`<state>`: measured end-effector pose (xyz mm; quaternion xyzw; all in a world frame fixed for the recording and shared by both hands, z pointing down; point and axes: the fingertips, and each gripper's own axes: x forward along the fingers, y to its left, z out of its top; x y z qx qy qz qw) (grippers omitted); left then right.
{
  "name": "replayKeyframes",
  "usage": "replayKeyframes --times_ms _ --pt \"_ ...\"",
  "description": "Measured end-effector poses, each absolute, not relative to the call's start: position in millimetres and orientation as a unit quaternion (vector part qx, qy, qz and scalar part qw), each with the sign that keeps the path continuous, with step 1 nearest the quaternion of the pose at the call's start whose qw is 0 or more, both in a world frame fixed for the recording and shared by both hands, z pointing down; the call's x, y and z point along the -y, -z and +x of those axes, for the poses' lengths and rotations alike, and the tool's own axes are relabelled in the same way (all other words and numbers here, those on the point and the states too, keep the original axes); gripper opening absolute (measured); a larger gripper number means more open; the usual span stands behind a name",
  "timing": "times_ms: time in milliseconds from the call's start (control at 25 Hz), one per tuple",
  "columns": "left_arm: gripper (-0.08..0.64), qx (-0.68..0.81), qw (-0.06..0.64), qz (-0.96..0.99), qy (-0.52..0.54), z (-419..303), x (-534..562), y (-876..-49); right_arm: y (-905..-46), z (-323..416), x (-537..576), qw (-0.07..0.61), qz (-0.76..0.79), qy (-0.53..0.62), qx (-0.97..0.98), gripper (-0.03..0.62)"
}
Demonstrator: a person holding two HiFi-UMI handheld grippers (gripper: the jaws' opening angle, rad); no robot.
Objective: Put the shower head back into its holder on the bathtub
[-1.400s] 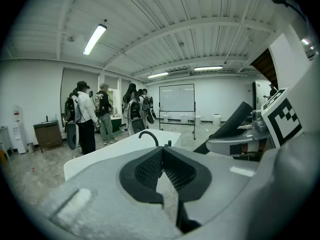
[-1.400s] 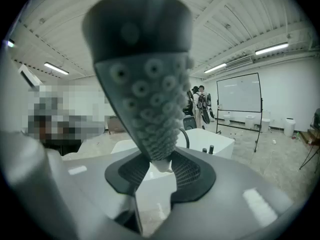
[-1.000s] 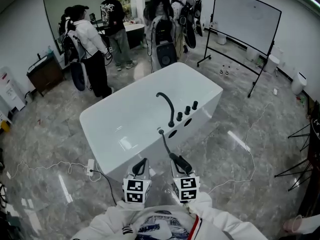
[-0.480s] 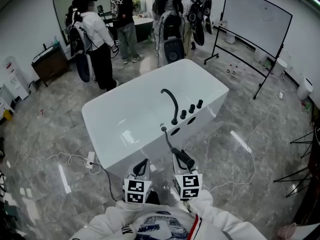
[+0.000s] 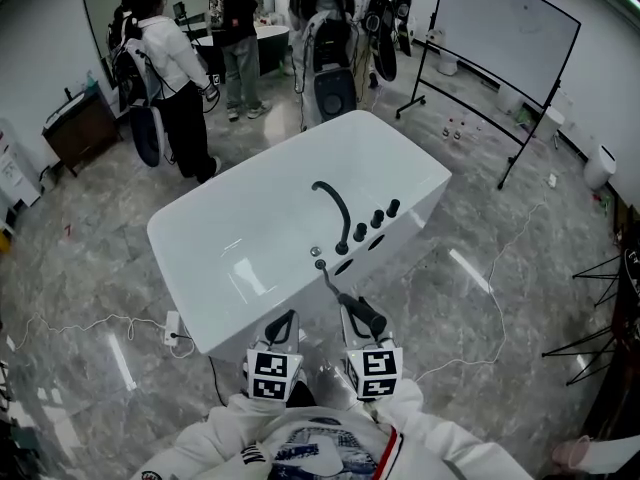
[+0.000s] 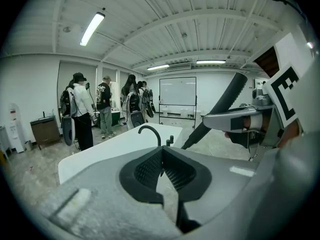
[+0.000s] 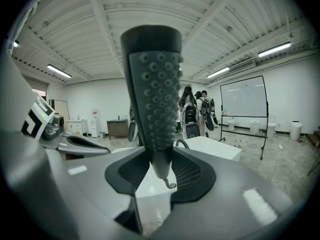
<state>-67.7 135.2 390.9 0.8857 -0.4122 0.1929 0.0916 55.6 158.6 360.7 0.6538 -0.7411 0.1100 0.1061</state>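
The white bathtub (image 5: pixel 250 243) stands in front of me, with a black curved faucet (image 5: pixel 335 211) and three black knobs (image 5: pixel 377 219) on its right rim. A thin hose (image 5: pixel 329 280) runs from a small round fitting (image 5: pixel 320 264) on that rim to the black shower head (image 5: pixel 364 315). My right gripper (image 5: pixel 352 318) is shut on the shower head (image 7: pixel 152 99), which stands upright between the jaws with its nozzle face toward the camera. My left gripper (image 5: pixel 281 326) is beside it, short of the tub's near rim. Its jaw tips (image 6: pixel 161 156) meet with nothing between them.
Several people stand behind the tub at the back left (image 5: pixel 170 63). A whiteboard on wheels (image 5: pixel 500 38) is at the back right. Cables and a power strip (image 5: pixel 172 326) lie on the marble floor left of me; another cable (image 5: pixel 490 318) runs on the right.
Both grippers have edged forward toward the tub's near rim. The shower head stays in the right gripper, and the hose between it and the rim has shortened.
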Motion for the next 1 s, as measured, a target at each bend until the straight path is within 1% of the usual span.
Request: replayKeyframes --times_ms 280,1000 --pt "0.002 0.401 0.090 0.891 -0.193 -69.6 -97.5 -388.6 -366.2 56.8 -130.3 0.108 0.666 -0.118 0.729 0.138" --pt "0.002 0.364 0.105 0.906 -0.188 -69.5 -54.9 -402.3 -376.4 46.8 -93.2 0.127 0.686 -0.128 0.705 0.138"
